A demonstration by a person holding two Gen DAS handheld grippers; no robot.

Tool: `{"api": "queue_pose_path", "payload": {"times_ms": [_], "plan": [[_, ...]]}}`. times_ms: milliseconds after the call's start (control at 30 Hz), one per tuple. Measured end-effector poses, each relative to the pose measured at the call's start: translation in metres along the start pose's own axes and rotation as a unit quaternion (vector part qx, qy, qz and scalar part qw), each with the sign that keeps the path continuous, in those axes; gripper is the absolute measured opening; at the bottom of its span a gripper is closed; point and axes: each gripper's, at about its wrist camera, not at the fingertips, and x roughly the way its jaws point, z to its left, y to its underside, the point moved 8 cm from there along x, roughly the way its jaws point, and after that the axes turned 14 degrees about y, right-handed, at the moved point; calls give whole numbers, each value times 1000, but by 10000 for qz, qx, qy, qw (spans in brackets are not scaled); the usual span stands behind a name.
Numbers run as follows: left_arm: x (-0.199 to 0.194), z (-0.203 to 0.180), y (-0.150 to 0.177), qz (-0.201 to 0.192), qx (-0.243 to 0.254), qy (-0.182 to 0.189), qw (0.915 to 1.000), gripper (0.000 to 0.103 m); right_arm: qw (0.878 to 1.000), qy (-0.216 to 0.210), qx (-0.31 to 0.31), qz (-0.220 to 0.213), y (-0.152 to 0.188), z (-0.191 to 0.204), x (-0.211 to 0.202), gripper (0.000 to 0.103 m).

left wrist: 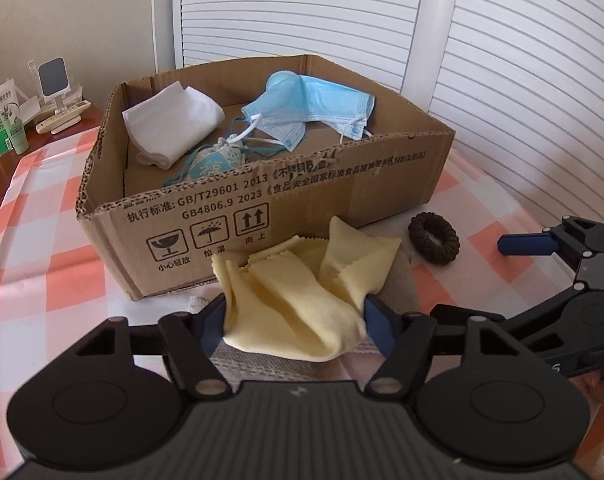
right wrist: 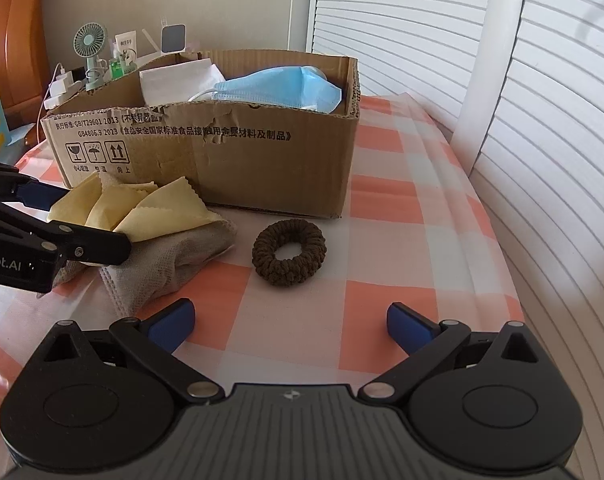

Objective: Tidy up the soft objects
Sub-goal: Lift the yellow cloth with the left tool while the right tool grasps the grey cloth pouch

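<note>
The left claw (left wrist: 295,320) is clamped on a bunched yellow cloth (left wrist: 302,288), which sits just in front of the cardboard box (left wrist: 261,208) and over a grey cloth (right wrist: 173,260) on the checked worktop (right wrist: 382,240). The right claw (right wrist: 289,322) stands apart with nothing between its pads, the brown scrunchie (right wrist: 289,258) lying ahead of it, near the box.

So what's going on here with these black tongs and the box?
Someone is tidying soft things into the cardboard box. The left tongs are shut on a yellow cloth, which sits over a grey cloth in front of the box. The right tongs are open and empty, facing a brown hair scrunchie on the checked tablecloth. Face masks and a white cloth are already inside.
</note>
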Motion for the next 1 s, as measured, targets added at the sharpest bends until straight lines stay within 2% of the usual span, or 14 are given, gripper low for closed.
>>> {"api": "queue_pose_path", "payload": {"times_ms": [33, 167, 233, 367, 467, 533, 567, 833, 1000], "plan": [[0, 0, -1, -12, -9, 12, 10000, 61, 10000, 1, 2, -5, 0, 0, 0, 103], [-2, 0, -3, -59, 20, -34, 10000, 38, 10000, 4, 6, -10, 1, 0, -1, 103], [-3, -1, -4, -82, 48, -36, 9999, 35, 10000, 3, 7, -14, 1, 0, -1, 103], [-1, -2, -6, -95, 97, -63, 9999, 36, 10000, 2, 5, -10, 1, 0, -1, 103], [5, 0, -6, -16, 205, -195, 9996, 35, 10000, -2, 1, -7, 1, 0, 0, 103], [8, -1, -8, -2, 248, -189, 9995, 24, 10000, -4, -12, 2, 1, 0, -1, 103], [8, 0, -9, -39, 202, -177, 9996, 14, 10000, -5, -17, 7, 1, 1, -1, 103], [-9, 1, -12, -205, 32, -123, 9997, 13, 9999, -27, -75, 107, 1, 4, -8, 103], [-24, 5, -11, -324, -52, -165, 9993, 13, 9996, -268, -77, -13, -5, 11, -22, 103]]}}
